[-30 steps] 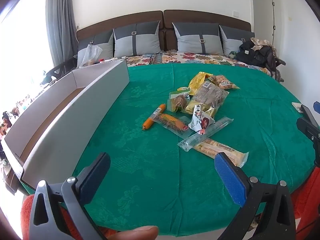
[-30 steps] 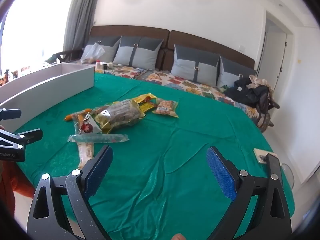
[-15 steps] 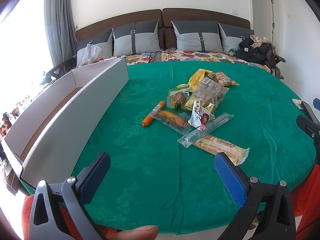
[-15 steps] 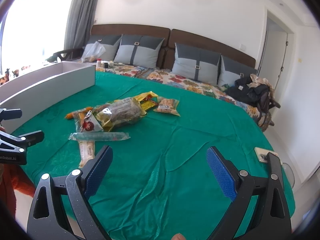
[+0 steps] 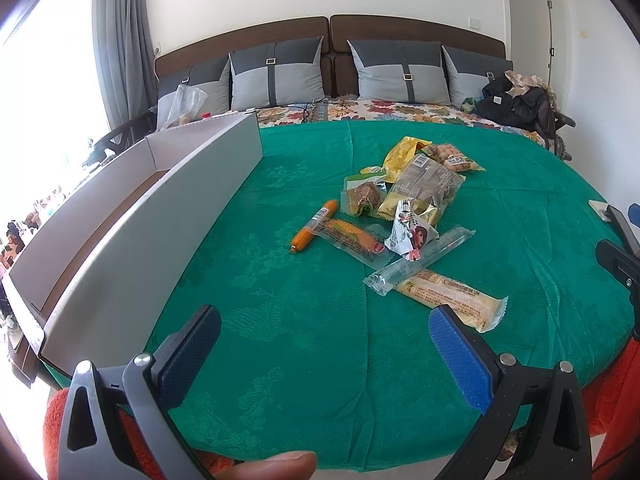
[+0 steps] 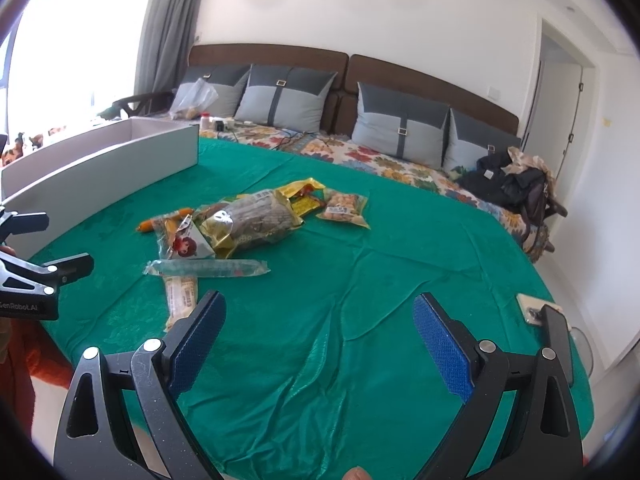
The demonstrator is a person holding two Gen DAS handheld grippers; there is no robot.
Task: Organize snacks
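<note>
the green cloth [image 5: 320, 340] gives a flat work place. the long white box [image 5: 168, 216] stands at its left edge, open on top, probably to receive the snacks [image 5: 400, 216], heaped mid-cloth. left gripper [image 5: 324, 352] and right gripper [image 6: 316, 340] are both spread wide, empty, near the edge.

Premises are a domestic bedroom: a wide bed [image 5: 360, 360] under a green cover, with a brown padded headboard [image 6: 432, 76] set against a plain white wall and four grey two-tone cushions [image 5: 276, 74] ranged along it. A floral bedsheet [image 6: 384, 160] shows beyond the green cover, grey curtains [image 5: 120, 40] hang beside a bright window on the left, and a heap of dark clothing [image 6: 508, 184] lies at the bed's right end. A white door [image 6: 560, 120] stands in the right-hand wall.
</note>
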